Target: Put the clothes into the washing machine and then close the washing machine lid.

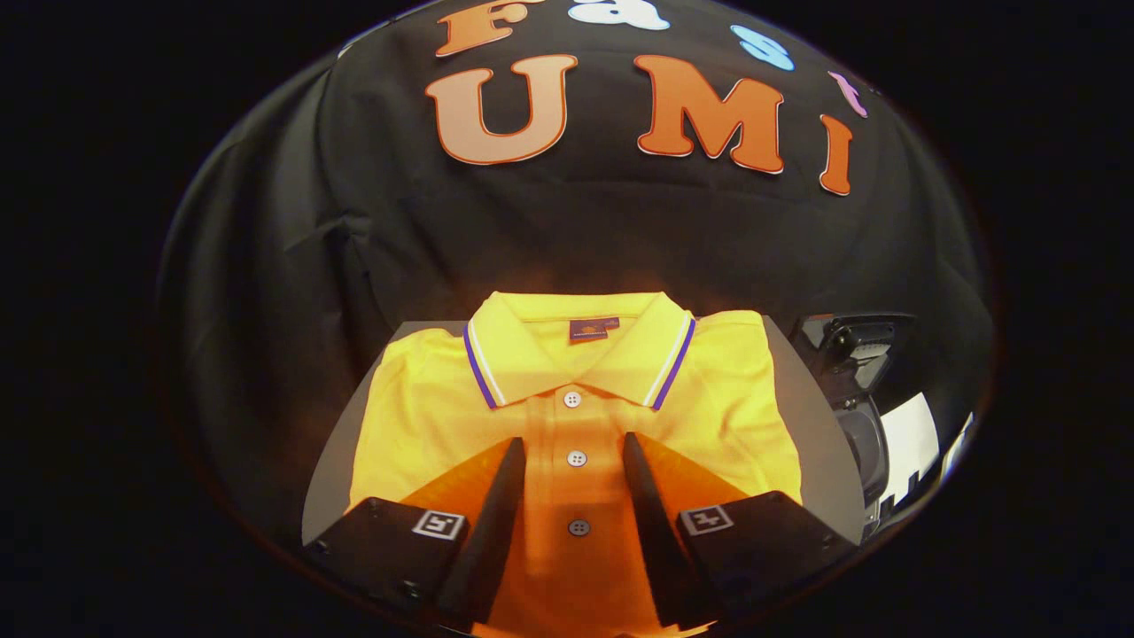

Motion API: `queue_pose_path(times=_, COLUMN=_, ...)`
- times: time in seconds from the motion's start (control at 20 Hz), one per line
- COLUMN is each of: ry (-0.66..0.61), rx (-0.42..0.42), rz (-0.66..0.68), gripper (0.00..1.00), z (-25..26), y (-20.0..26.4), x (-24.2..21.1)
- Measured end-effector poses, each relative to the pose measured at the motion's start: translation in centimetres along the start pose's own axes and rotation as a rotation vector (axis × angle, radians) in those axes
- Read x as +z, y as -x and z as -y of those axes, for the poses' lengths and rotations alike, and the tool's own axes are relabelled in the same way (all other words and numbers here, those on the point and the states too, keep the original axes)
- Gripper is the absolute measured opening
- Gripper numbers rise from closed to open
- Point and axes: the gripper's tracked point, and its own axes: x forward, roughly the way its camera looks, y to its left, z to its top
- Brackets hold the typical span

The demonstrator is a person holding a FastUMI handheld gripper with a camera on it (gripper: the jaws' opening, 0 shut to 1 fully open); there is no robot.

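A grey table (354, 416) carries a folded yellow polo shirt (425, 416), collar at the far side, button placket running near to far. The gripper (574, 447) hangs over the shirt's near half, its fingers spread apart and gripping nothing, the placket and its buttons lying between them. So the shirt sits directly below and ahead, its long axis in line with the fingers. At the far right stands the washing machine (855, 372), its lid apparently raised.
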Motion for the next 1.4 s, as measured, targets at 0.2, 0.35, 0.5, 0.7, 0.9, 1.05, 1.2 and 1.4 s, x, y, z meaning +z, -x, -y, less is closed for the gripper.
queue_pose_path(times=0.2, ry=0.02, rx=0.002, rz=-0.023, gripper=0.5, z=0.07, y=-0.01, x=0.03)
queue_pose_path(times=0.35, ry=-0.004, rx=0.02, rz=-0.032, gripper=0.33, z=-0.28, y=-0.19, x=0.11)
queue_pose_path(times=0.5, ry=0.0, rx=0.023, rz=-0.049, gripper=0.31, z=-0.17, y=-0.05, x=0.13)
queue_pose_path(times=0.7, ry=0.027, rx=0.009, rz=-0.043, gripper=0.19, z=-0.24, y=-0.11, x=0.15)
queue_pose_path(times=0.9, ry=0.002, rx=0.011, rz=-0.056, gripper=0.15, z=-0.45, y=-0.41, x=0.1)
queue_pose_path(times=1.05, ry=0.007, rx=0.016, rz=-0.058, gripper=0.11, z=-0.41, y=-0.12, x=0.17)
queue_pose_path(times=1.2, ry=0.009, rx=0.018, rz=-0.041, gripper=0.11, z=-0.39, y=-0.1, x=0.19)
queue_pose_path(times=1.4, ry=0.008, rx=0.049, rz=-0.067, gripper=0.08, z=-0.36, y=-0.17, x=0.25)
